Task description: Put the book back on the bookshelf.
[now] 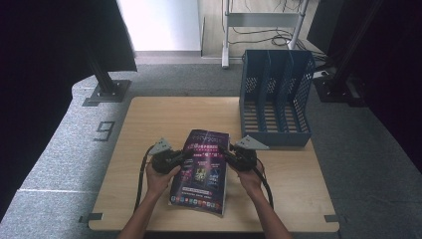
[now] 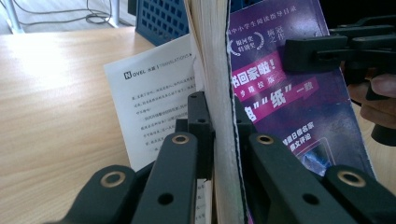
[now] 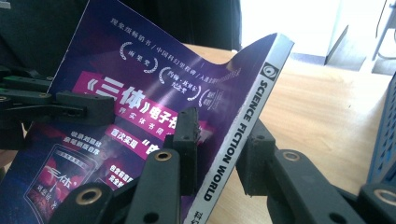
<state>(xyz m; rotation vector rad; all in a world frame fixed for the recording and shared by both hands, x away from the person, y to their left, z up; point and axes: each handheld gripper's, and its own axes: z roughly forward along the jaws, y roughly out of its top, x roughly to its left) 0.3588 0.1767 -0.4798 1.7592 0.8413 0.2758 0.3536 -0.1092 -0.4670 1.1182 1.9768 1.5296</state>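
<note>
We recorded a purple glossy-covered paperback magazine (image 1: pixel 201 169) at lower centre of the high view, over the light wooden table (image 1: pixel 149 119), with a gripper at each of its side edges. The left gripper (image 2: pixel 218 135) was pinching the page-edge side: in its own view the cream page block ran up between the two black jaws, which pressed on it from both sides, while a loose printed leaf fanned out at left. The right gripper (image 3: pixel 219 149) was pinching the spine side, jaws straddling the grey spine lettered "SCIENCE FICTION WORLD". In that view the cover bowed, with the upper corner curling.

Judgement: light and thin, but floppy; the glossy cover is likely slippery and the pages liable to splay or tear. Grips near the spine should hold best. The blue perforated plastic file rack (image 1: pixel 275 97) stood at upper right, well apart from the magazine.
</note>
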